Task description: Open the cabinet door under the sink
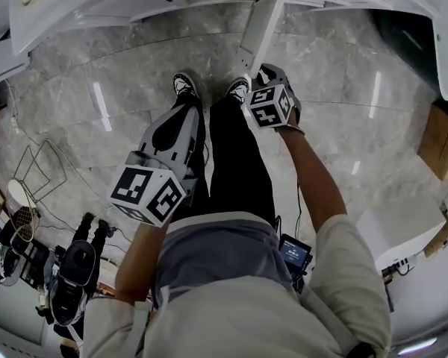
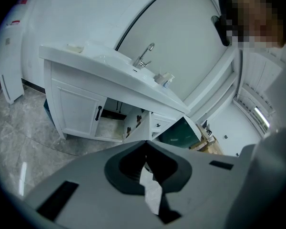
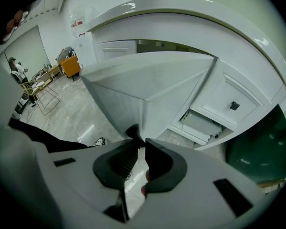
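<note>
Cabinet door [image 3: 133, 89] upright, projecting outward; right hand-held gripper [image 3: 139, 140] clamps handle [image 3: 132, 131].

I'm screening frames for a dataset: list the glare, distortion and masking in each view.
Head view: fisheye bows the marble floor, streaked with glare. Left gripper view: dark corners, a bowed sink counter, a mosaic patch upper right. Right gripper view: glare on the counter rim, the cabinet door bulging, its handle a dark shape gripped by the right gripper.

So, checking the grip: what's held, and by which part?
The right gripper pinches the cabinet door by its dark handle; the left gripper holds nothing.
</note>
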Available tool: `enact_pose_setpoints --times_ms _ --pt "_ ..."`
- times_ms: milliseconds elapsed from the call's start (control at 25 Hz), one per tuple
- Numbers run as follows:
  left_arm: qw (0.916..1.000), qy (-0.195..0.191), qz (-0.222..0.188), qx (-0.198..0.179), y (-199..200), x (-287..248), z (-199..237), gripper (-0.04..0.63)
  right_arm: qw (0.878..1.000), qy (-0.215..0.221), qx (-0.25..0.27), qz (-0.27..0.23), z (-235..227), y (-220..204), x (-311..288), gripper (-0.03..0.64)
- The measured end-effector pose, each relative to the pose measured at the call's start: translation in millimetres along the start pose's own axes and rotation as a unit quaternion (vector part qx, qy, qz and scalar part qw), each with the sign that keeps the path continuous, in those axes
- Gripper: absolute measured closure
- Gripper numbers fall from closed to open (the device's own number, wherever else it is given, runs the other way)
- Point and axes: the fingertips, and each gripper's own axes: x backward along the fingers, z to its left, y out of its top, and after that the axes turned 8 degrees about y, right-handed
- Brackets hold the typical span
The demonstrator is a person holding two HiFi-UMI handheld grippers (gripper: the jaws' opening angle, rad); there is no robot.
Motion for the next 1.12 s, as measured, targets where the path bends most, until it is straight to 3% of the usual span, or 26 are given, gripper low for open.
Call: enact_pose_setpoints --times_ms 680,960,1120 --pt "0.9999 0.000 -0.011 -0.002 1.5 1.8 -16.4 0.595 0.999 -0.030 -0.012 0.012 -41.0 -38.6 21.5 0.568" --pt "0.9999 -0.008 -0.006 -0.004 0.3 0.1 -28.3 0.595 0.997 -0.047 -0.055 0.021 -57.0 -51.8 29.0 0.575" --pt "0.9999 -0.016 -0.004 -0.003 1.4 3.7 -31.0 0.595 0.991 -0.061 -0.113 0.025 -72.8 -66.0 36.7 0.587"
